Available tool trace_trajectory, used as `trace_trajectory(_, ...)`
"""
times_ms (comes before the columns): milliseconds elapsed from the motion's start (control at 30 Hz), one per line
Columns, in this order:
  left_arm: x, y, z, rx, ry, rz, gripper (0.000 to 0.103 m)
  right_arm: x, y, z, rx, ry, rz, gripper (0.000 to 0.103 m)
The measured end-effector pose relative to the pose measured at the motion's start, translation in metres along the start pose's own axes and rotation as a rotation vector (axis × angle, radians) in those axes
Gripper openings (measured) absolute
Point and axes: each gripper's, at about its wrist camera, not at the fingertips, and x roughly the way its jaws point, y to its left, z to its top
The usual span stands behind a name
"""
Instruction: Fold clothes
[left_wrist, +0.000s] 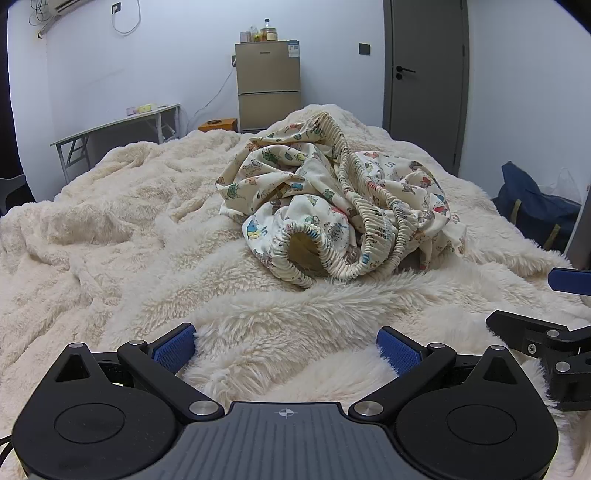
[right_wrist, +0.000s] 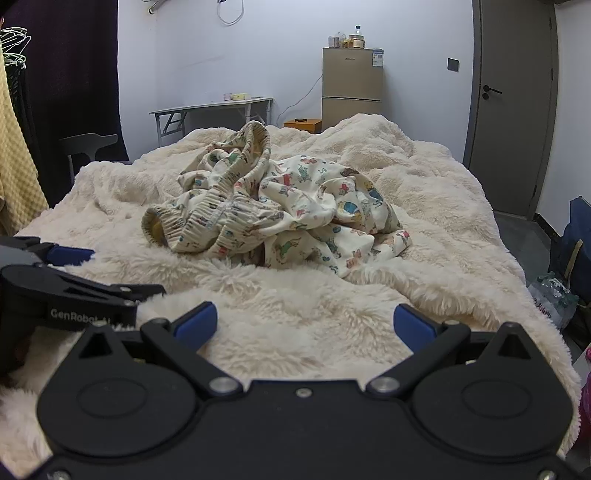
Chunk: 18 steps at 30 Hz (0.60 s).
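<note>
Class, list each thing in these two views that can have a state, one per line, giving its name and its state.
Left tool: open, empty, over the blanket.
Right tool: open, empty, over the blanket.
Garment: crumpled in a heap, unfolded, touched by neither tool.
Blanket: spread on the bed, rumpled.
Door: shut.
Fridge: both doors shut, jars on top.

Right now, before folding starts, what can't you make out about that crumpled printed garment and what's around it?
- Printed garment: bunched in both wrist views, so its type and full outline stay hidden by its own folds.
- Underside of the garment: against the fluffy blanket, unseen.
- Items on the fridge: too small to identify.
- Blue bag: cut off by the left view's edge.
</note>
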Motion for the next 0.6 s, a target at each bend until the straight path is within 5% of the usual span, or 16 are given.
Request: trace_trajectory(600, 0.0001, -0.0003, -0.0012, 0.008, 0.002, 0.0, 0.103, 0.0006, 0.0014, -0.0008, -0.007, 0.003, 0.005, 0.103)
